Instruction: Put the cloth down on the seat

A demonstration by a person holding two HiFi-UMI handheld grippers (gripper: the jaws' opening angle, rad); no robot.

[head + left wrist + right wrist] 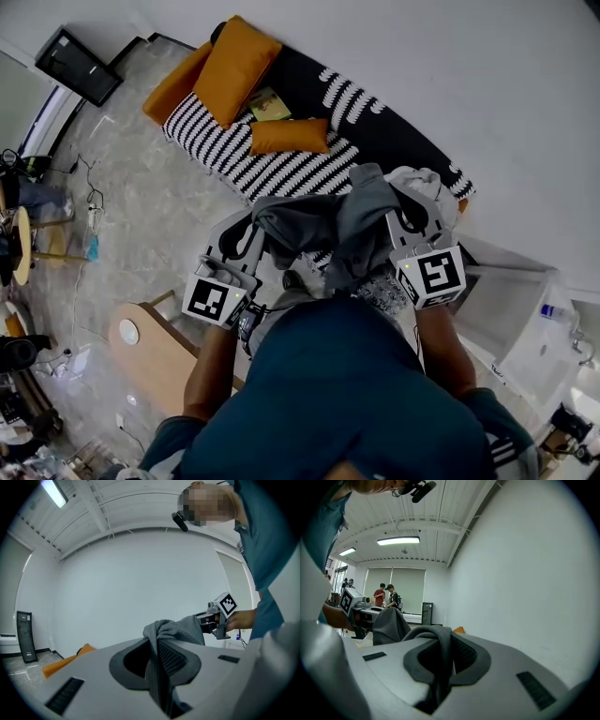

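Seat (281, 169): long, low, with a black-and-white striped cover, running diagonally from upper left toward centre right of the head view.
On it, at the upper-left end: a large orange cushion (234, 67), a second orange cushion (173, 86) beside it, a small orange cushion (289, 136) nearer mid-seat, and a flat yellowish item (269, 103) between the large and small cushions.
Floor (141, 206): grey marbled tile at frame left, with cables (91, 202) lying on it.

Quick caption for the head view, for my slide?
One grey cloth held up near the striped seat, the left hand-held gripper and right hand-held gripper both shut on it.
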